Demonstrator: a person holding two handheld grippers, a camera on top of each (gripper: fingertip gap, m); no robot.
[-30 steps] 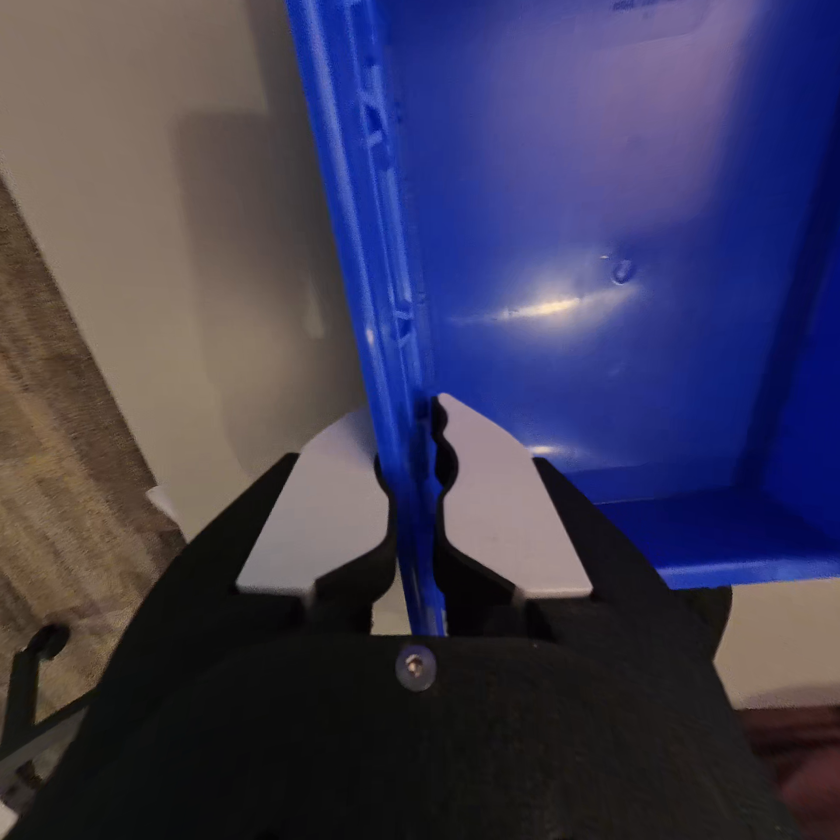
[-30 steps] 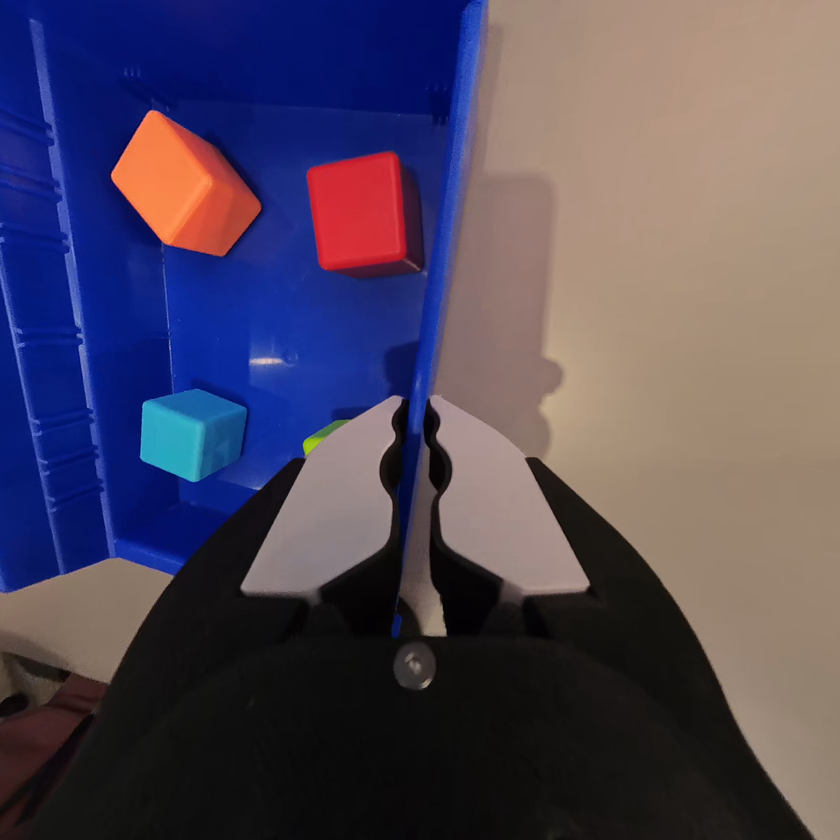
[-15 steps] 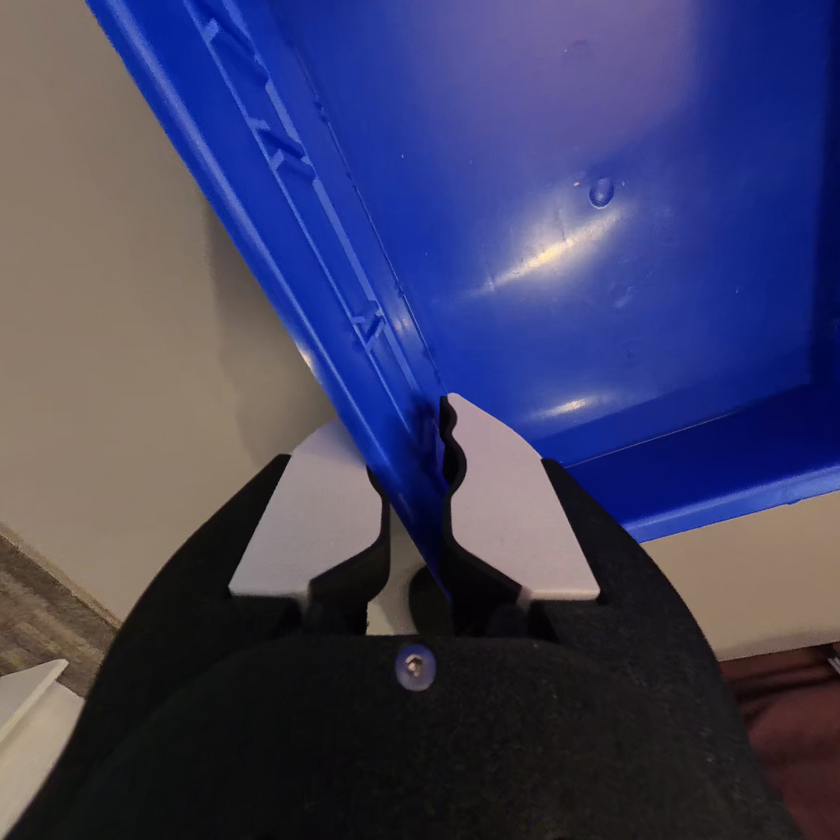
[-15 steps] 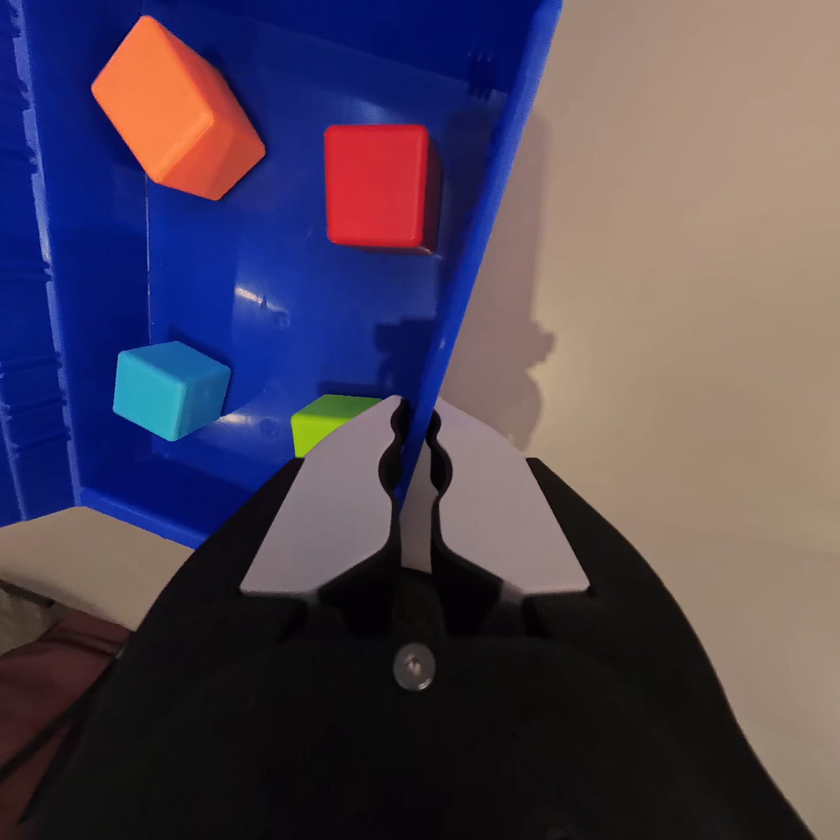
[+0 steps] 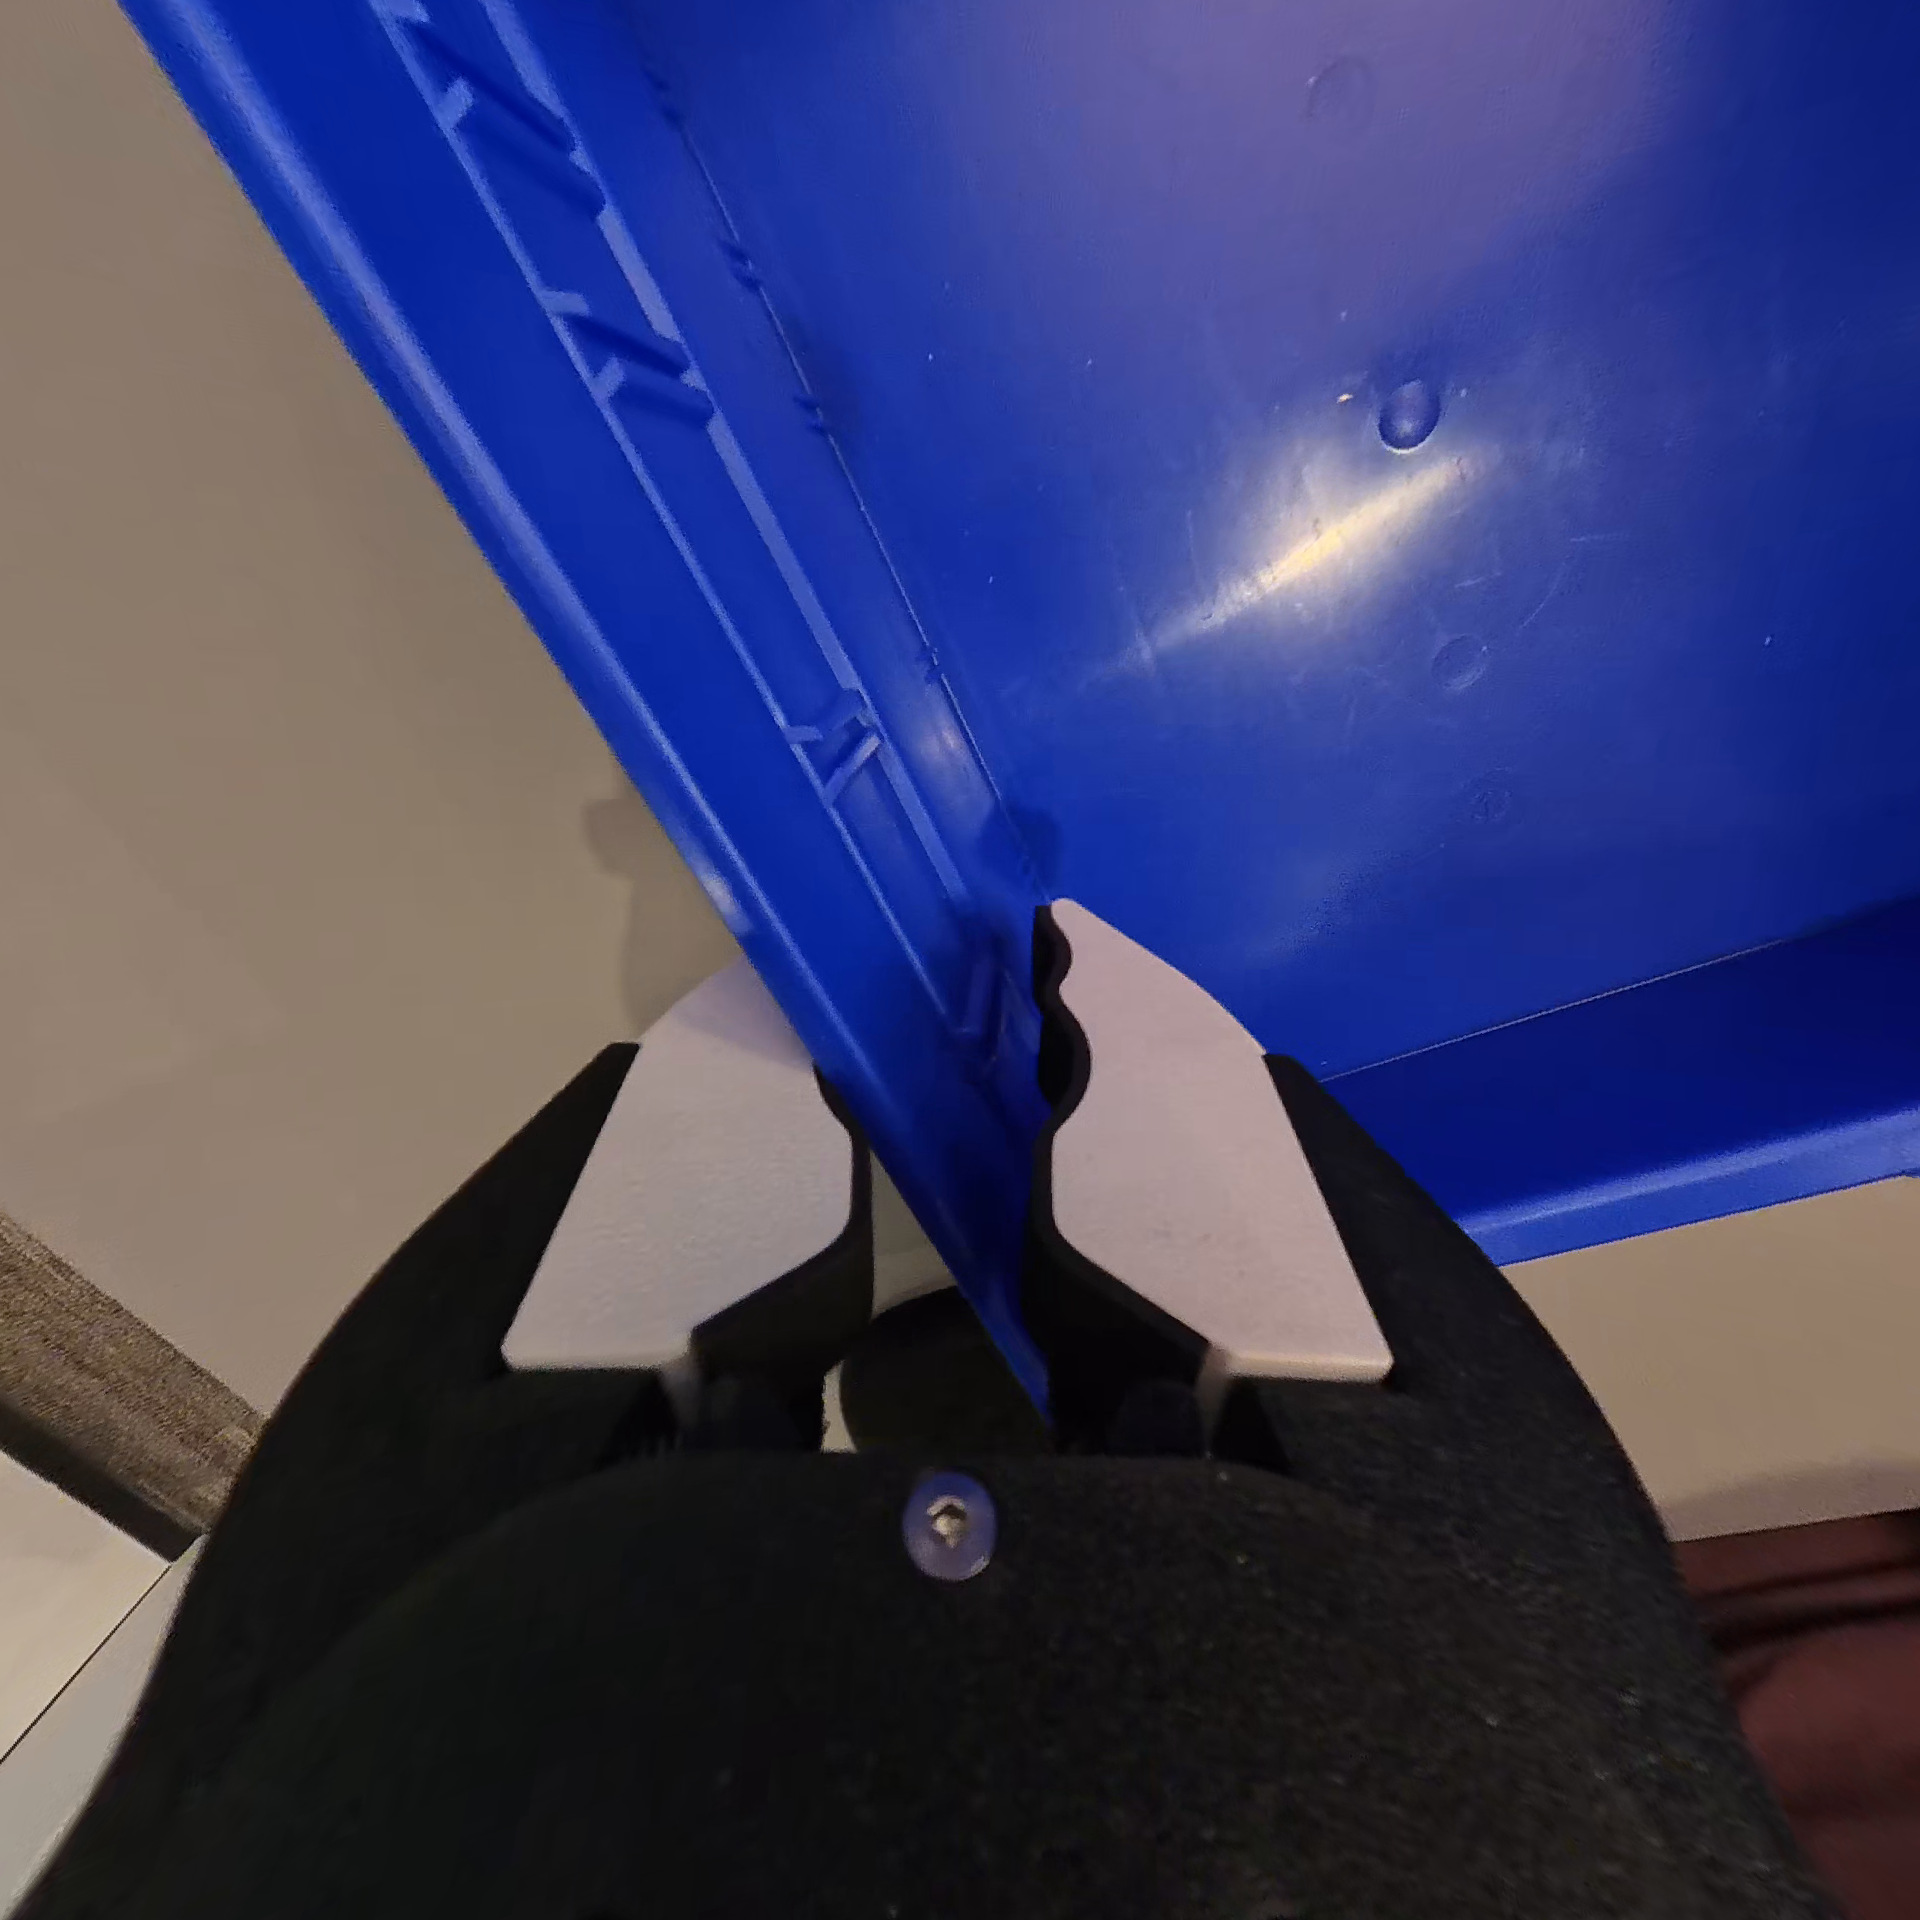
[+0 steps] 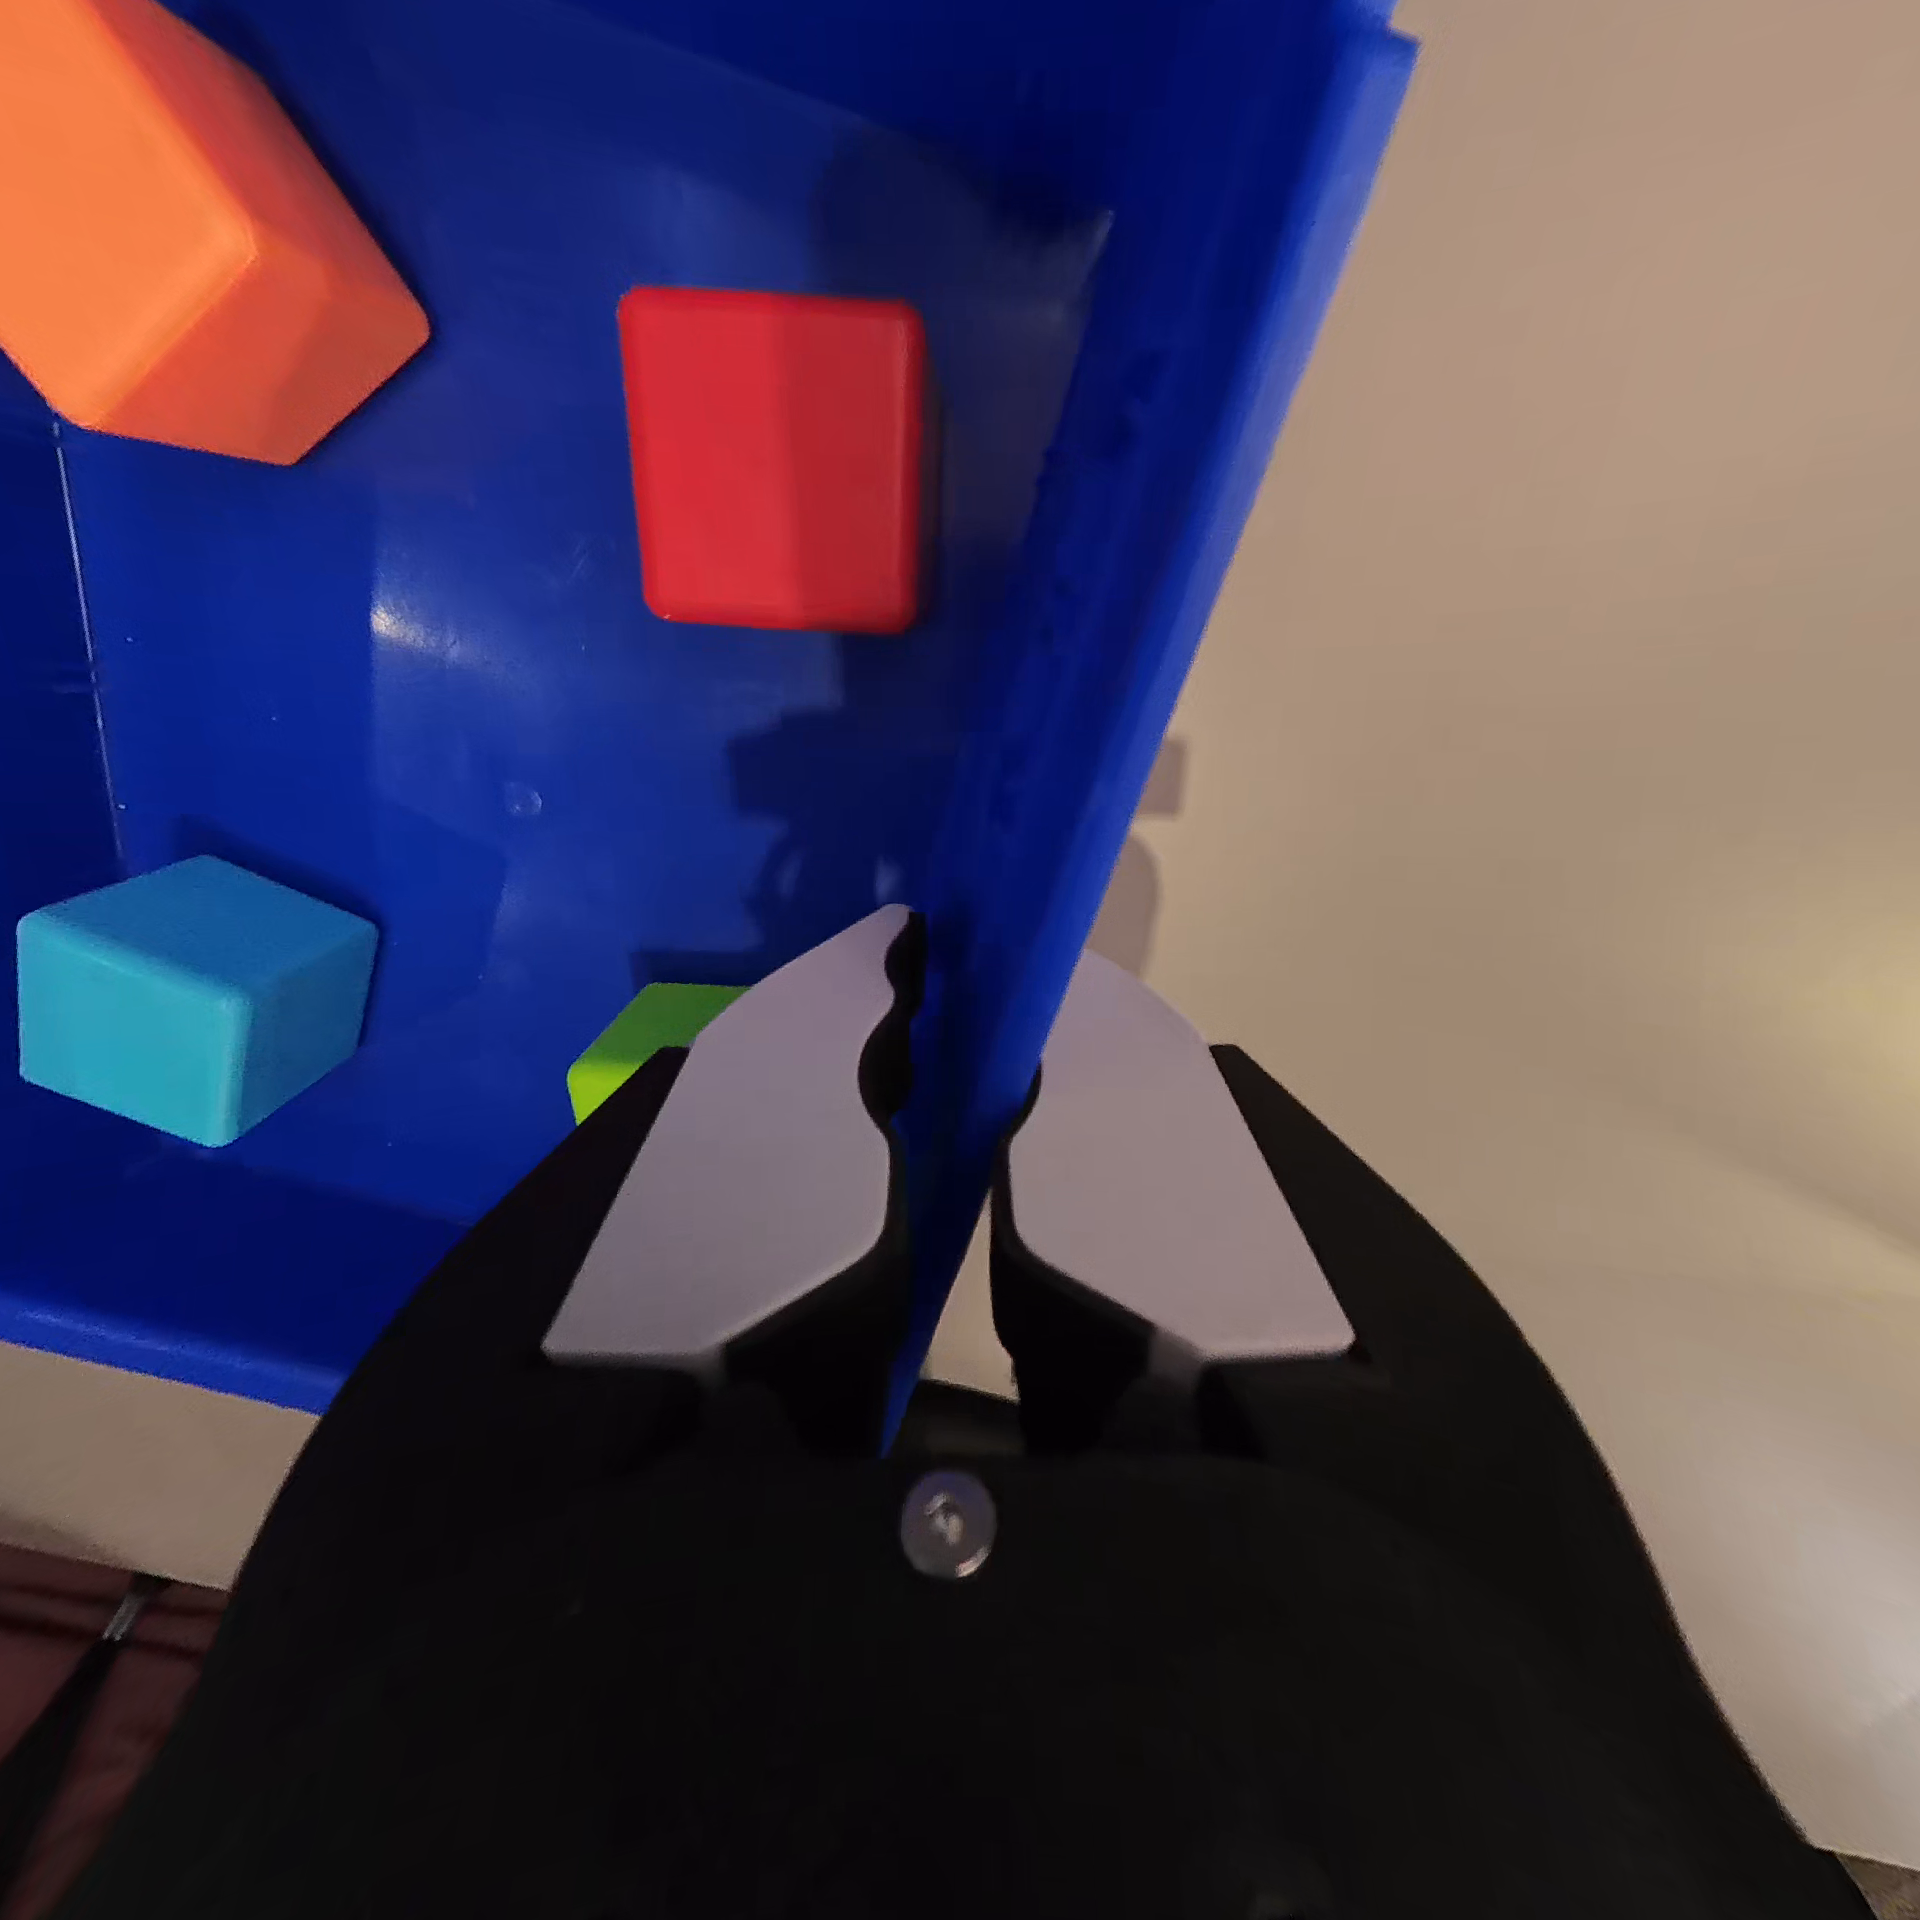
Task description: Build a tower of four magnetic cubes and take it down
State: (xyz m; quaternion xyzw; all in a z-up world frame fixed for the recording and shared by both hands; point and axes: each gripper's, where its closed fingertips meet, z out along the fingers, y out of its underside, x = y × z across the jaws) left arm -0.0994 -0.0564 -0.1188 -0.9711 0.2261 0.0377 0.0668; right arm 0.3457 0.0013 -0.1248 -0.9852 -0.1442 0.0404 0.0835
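Left claw is clamped tight on the blue bin's left wall, fingers pinching the ribbed rim. Right claw is nipped shut on the opposite wall, one finger inside, one outside. The bin sits on the pale table. Inside, nearest the right claw, a green cube peeks out behind its finger; a cyan cube lies to the left. Farther back sit a red cube and an orange cube, all apart, none stacked.
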